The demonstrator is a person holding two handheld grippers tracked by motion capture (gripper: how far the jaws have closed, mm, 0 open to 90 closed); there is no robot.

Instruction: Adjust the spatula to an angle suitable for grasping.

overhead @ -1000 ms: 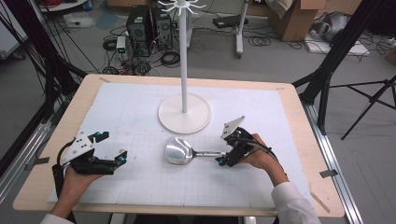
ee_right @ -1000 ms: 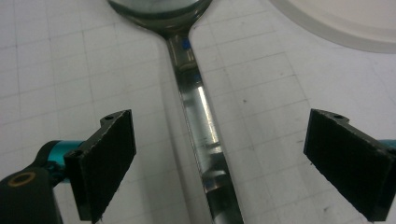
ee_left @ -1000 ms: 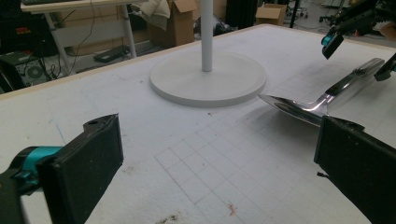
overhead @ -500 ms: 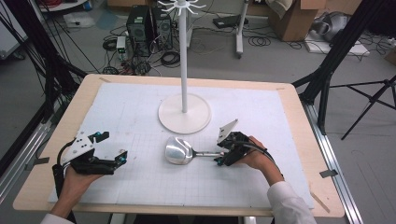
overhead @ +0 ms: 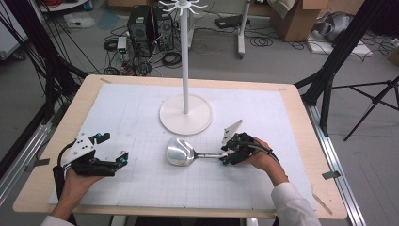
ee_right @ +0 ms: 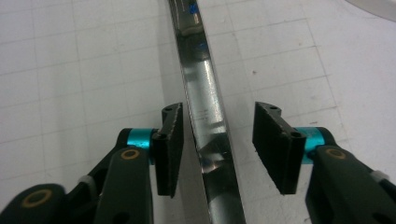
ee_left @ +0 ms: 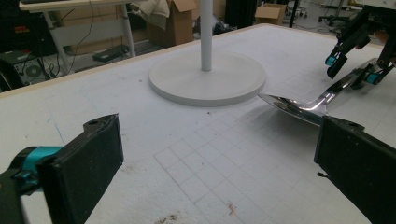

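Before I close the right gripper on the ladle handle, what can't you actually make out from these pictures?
- Ladle handle end: high view, hidden under the right gripper; right gripper view, cut off by the bottom edge.
- Ladle bowl: right gripper view, beyond the top edge; left gripper view, partly behind the left gripper pad.
- Stand top: high view, cut at the top edge.
- Pad contact with the handle: too fine to settle.

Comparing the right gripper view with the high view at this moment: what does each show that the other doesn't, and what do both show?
Right gripper view alone: gaps remain between the right gripper's pads and the handle; the jaws have just been closing.

High view alone: the spatula's blade, the white stand, the left gripper and both hands.

Shared: the right gripper around the metal spatula's handle on the gridded mat.
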